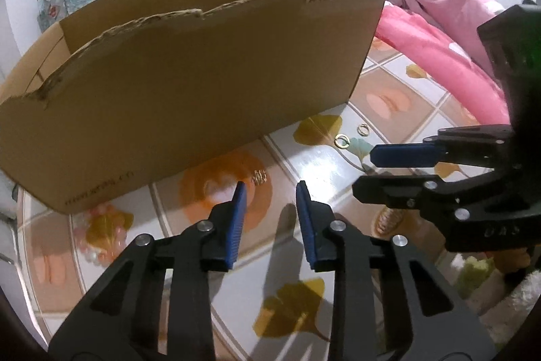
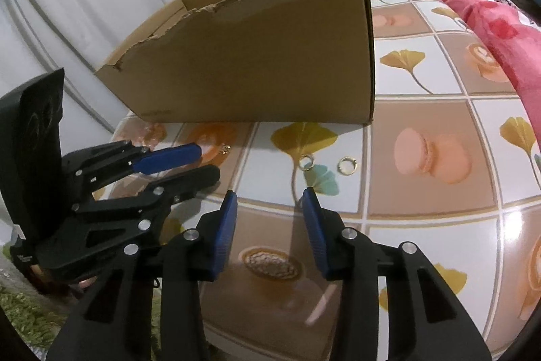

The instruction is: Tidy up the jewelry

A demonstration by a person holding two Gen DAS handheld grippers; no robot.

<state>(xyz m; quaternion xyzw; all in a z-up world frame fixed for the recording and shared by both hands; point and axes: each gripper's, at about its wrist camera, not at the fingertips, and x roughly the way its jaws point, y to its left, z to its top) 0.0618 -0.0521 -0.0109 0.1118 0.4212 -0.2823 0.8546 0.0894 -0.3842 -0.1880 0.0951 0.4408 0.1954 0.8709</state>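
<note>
Two gold rings lie on the patterned tablecloth in front of a cardboard box [image 1: 189, 83]: one ring [image 1: 342, 141] and a second ring [image 1: 363, 129] beside it. They also show in the right wrist view as one ring [image 2: 306, 162] and the other ring [image 2: 348, 165]. A small gold jewelry piece [image 1: 259, 176] lies just ahead of my left gripper [image 1: 270, 192], which is open and empty. It also shows in the right wrist view [image 2: 224, 150]. My right gripper [image 2: 268, 202] is open and empty, just short of the rings. A pink bead bracelet [image 1: 98, 235] lies at the left.
The box [image 2: 257, 56] stands open-topped with a torn front edge. Pink and blue bedding [image 1: 439, 32] is piled at the right. The right gripper [image 1: 399, 171] reaches in from the right in the left wrist view, and the left gripper [image 2: 206, 163] from the left in the right wrist view.
</note>
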